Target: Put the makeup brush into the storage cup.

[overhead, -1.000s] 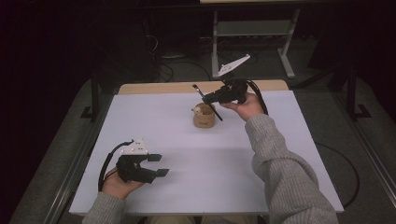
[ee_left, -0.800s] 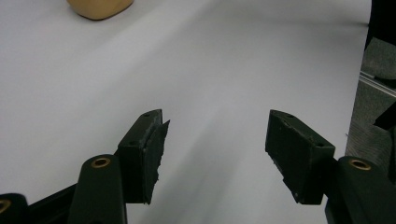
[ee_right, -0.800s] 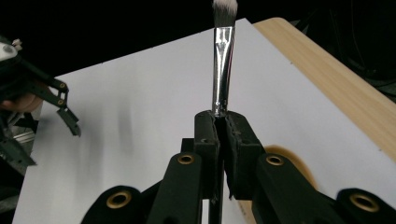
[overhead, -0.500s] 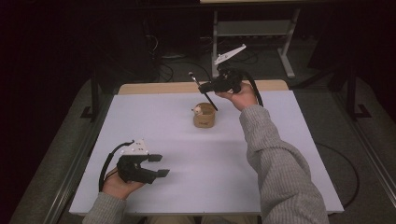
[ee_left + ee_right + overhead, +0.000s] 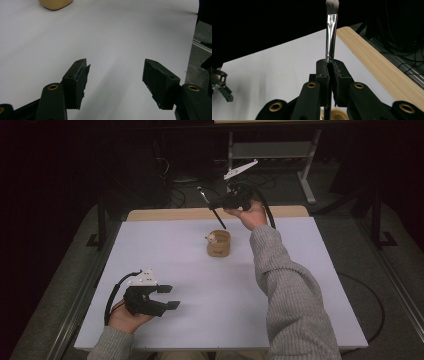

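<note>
The right gripper (image 5: 220,204) is raised above the far edge of the desk (image 5: 300,270), held in the person's right hand (image 5: 248,213). Its fingers (image 5: 322,72) are pressed tight together on a makeup brush (image 5: 330,37), gripping it partway along its length. In the right gripper view the silver ferrule rises straight out of the clamped pads and ends in a tuft of pale bristles at the top edge. In the high view the brush (image 5: 212,209) runs on a slant: one end points up and away past the desk's wooden back strip (image 5: 165,214), the other, dark end slopes down toward the desk and stops above and just behind a small round tan holder (image 5: 218,243). The brush is clear of the holder and touches nothing but the fingers. The holder stands upright on the white surface near the middle of the desk's far half, with a small pale item showing at its rim; what that item is cannot be made out.

The left gripper (image 5: 167,296) rests low at the near left corner of the desk, in the person's left hand (image 5: 125,316), well apart from the holder. Its fingers (image 5: 77,82) stand wide apart with only bare white desk between them. In that view the holder (image 5: 55,3) shows at the top edge.
</note>
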Demonstrator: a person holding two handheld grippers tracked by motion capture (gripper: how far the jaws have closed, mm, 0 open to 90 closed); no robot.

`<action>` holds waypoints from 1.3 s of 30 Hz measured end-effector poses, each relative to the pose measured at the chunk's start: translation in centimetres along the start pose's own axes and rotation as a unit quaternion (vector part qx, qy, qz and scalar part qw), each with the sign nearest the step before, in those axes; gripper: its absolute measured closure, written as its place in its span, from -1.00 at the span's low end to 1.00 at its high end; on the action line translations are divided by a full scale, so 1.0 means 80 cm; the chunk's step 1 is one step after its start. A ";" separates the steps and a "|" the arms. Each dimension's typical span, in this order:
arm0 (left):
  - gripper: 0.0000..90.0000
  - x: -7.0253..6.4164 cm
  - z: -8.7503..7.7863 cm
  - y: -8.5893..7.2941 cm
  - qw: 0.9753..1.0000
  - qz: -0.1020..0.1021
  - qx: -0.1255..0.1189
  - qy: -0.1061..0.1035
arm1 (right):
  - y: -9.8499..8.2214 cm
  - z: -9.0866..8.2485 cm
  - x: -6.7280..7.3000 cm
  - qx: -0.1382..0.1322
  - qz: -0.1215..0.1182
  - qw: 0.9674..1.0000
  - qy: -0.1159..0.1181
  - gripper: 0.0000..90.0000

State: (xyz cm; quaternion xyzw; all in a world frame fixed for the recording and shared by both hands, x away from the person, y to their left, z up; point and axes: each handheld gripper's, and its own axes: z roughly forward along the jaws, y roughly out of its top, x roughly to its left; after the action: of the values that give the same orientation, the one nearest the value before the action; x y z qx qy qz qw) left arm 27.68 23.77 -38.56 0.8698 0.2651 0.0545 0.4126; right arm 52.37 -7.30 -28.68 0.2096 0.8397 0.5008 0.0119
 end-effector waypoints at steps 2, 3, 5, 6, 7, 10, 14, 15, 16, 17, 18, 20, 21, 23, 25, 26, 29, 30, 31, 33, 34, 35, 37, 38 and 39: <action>-0.20 0.001 0.000 0.000 1.000 0.000 0.001 0.000 | -0.004 0.006 -0.005 -0.002 0.007 1.000 0.003 0.85; -0.20 0.001 0.000 -0.001 1.000 -0.001 0.001 -0.002 | -0.006 0.010 -0.007 -0.001 0.008 1.000 0.002 0.85; -0.21 0.002 -0.001 -0.002 1.000 -0.002 0.002 -0.001 | -0.010 0.016 -0.011 0.003 0.013 1.000 0.001 0.85; -0.21 0.003 -0.001 -0.002 1.000 -0.003 0.002 -0.001 | -0.012 0.018 -0.012 0.003 0.015 1.000 -0.001 0.85; -0.21 0.003 -0.002 -0.002 1.000 -0.003 0.002 -0.001 | -0.014 0.020 -0.014 0.002 0.017 1.000 -0.003 0.85; -0.21 0.002 -0.003 -0.002 1.000 -0.005 0.000 0.000 | -0.019 0.025 -0.019 0.002 0.024 1.000 -0.009 0.85; -0.21 0.002 -0.003 -0.003 1.000 -0.006 -0.001 -0.001 | -0.024 0.029 -0.022 0.006 0.028 0.999 -0.016 0.85; -0.21 0.002 -0.004 -0.003 1.000 -0.006 0.000 0.000 | -0.026 0.029 -0.022 0.006 0.032 0.999 -0.017 0.85; -0.21 0.003 -0.004 -0.003 1.000 -0.006 -0.001 0.000 | -0.027 0.029 -0.023 0.005 0.033 0.999 -0.017 0.85; -0.22 0.003 -0.005 -0.003 1.000 -0.007 -0.001 0.000 | -0.028 0.030 -0.023 0.006 0.035 0.999 -0.019 0.85; -0.22 0.003 -0.006 -0.003 1.000 -0.005 -0.001 0.001 | -0.029 0.030 -0.024 0.005 0.035 0.999 -0.019 0.85; -0.22 0.003 -0.006 -0.003 1.000 -0.006 -0.003 0.003 | -0.030 0.030 -0.024 0.005 0.037 0.999 -0.020 0.85; -0.22 0.003 -0.006 -0.003 1.000 -0.006 -0.004 0.003 | -0.031 0.031 -0.025 0.007 0.036 0.999 -0.021 0.85; -0.22 0.004 -0.006 -0.003 1.000 -0.006 -0.002 0.003 | -0.032 0.032 -0.025 0.007 0.036 0.999 -0.020 0.85; -0.23 0.004 -0.005 -0.003 1.000 -0.006 -0.002 0.002 | -0.034 0.034 -0.025 0.008 0.036 0.999 -0.020 0.85; -0.23 0.004 -0.005 -0.003 1.000 -0.006 -0.002 0.002 | -0.035 0.035 -0.025 0.009 0.037 0.999 -0.021 0.85; -0.23 0.003 -0.006 -0.003 1.000 -0.006 -0.003 0.003 | -0.039 0.036 -0.026 0.004 0.040 0.999 -0.023 0.85; -0.23 0.003 -0.006 -0.003 1.000 -0.006 -0.004 0.003 | -0.041 0.037 -0.027 0.005 0.041 0.999 -0.023 0.85; -0.23 0.003 -0.006 -0.003 1.000 -0.005 -0.004 0.002 | -0.043 0.037 -0.028 0.006 0.043 0.999 -0.025 0.85; -0.23 0.003 -0.006 -0.003 1.000 -0.006 -0.003 0.002 | -0.046 0.038 -0.029 0.005 0.047 0.999 -0.025 0.85; -0.23 0.003 -0.006 -0.003 1.000 -0.007 -0.003 0.002 | -0.048 0.038 -0.029 0.005 0.048 0.998 -0.027 0.85; -0.23 0.003 -0.006 -0.003 1.000 -0.005 -0.002 0.001 | -0.049 0.038 -0.029 0.006 0.050 0.998 -0.027 0.85; -0.23 0.003 -0.005 -0.003 1.000 -0.005 -0.002 0.001 | -0.050 0.039 -0.030 0.008 0.049 0.998 -0.028 0.85; -0.23 0.003 -0.005 -0.003 1.000 -0.006 -0.002 0.001 | -0.051 0.039 -0.030 0.009 0.049 0.998 -0.028 0.85; -0.23 0.003 -0.005 -0.003 1.000 -0.006 -0.003 0.001 | -0.051 0.040 -0.030 0.008 0.049 0.998 -0.028 0.85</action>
State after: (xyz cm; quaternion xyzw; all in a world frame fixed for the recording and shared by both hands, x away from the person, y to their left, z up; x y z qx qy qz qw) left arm 27.65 24.29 -38.46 0.8669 0.2708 0.0532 0.4151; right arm 53.92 -7.20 -34.14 0.2643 0.8319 0.4879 0.0094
